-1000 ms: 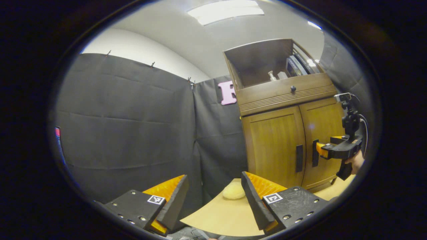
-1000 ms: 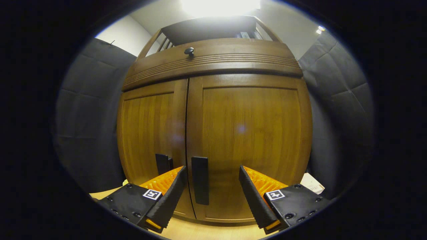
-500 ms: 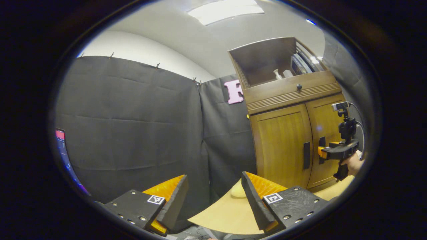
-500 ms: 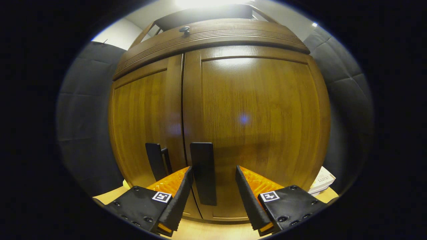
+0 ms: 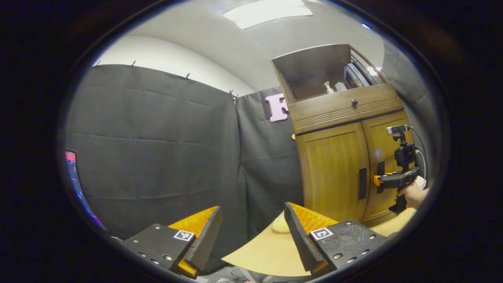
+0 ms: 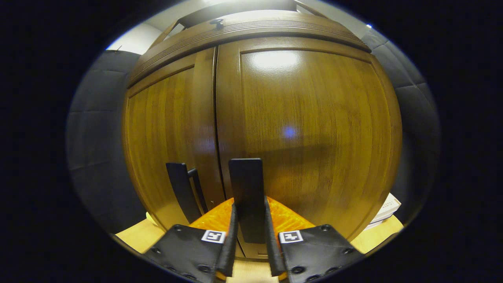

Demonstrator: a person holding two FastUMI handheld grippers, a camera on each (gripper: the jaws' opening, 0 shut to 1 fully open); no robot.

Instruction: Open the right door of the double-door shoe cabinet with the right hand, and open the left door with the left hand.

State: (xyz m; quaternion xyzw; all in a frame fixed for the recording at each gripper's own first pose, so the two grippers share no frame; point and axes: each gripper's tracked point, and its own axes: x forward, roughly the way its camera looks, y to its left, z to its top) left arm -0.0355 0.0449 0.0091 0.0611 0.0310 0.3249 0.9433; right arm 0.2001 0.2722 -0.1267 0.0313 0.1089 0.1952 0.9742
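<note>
The brown wooden shoe cabinet [image 5: 338, 157] stands on a light table, both doors closed. In the right gripper view, my right gripper [image 6: 249, 236] is shut on the black bar handle of the right door [image 6: 247, 188], with both fingers pressing its sides. The left door's black handle [image 6: 180, 192] sits just left of it. In the left gripper view, my left gripper [image 5: 251, 232] stands open and empty, well back from the cabinet and off the table's left edge. The right gripper [image 5: 379, 181], held by a hand [image 5: 410, 194], shows there at the right door handle.
A pale round object [image 5: 281, 226] lies on the light wooden table [image 5: 267, 251] before the cabinet's left side. A white box [image 6: 387, 210] sits at the cabinet's right foot. A knobbed drawer [image 5: 353, 103] and an open shelf with small items top the cabinet.
My right gripper moved up to the right door and shut its fingers on the door's handle. The left gripper has barely moved.
</note>
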